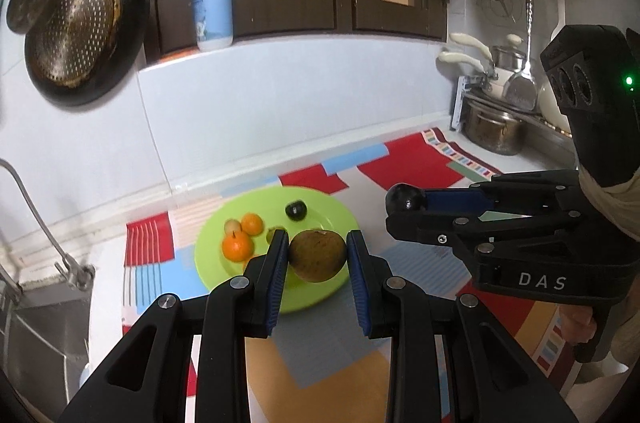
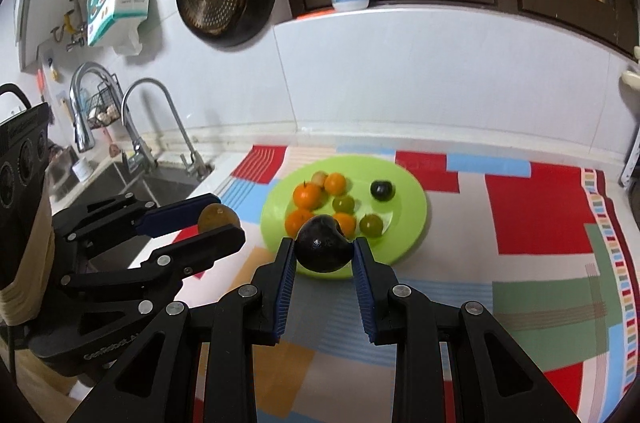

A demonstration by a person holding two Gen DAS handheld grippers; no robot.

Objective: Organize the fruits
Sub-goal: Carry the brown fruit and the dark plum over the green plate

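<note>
At frame centre, a brown round fruit (image 1: 317,255) is clamped in the left claw (image 1: 318,251) and a dark avocado (image 2: 323,243) in the right claw (image 2: 324,250), both held above the green plate (image 2: 404,219) on the counter.

Two wrist views, both close above one green plate (image 1: 332,211).

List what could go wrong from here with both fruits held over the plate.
1. The left claw pinches the round brown fruit only at its sides; it may slip and drop.
2. The right claw holds the dark fruit above the oranges and green fruits; a drop could scatter them off the plate.
</note>
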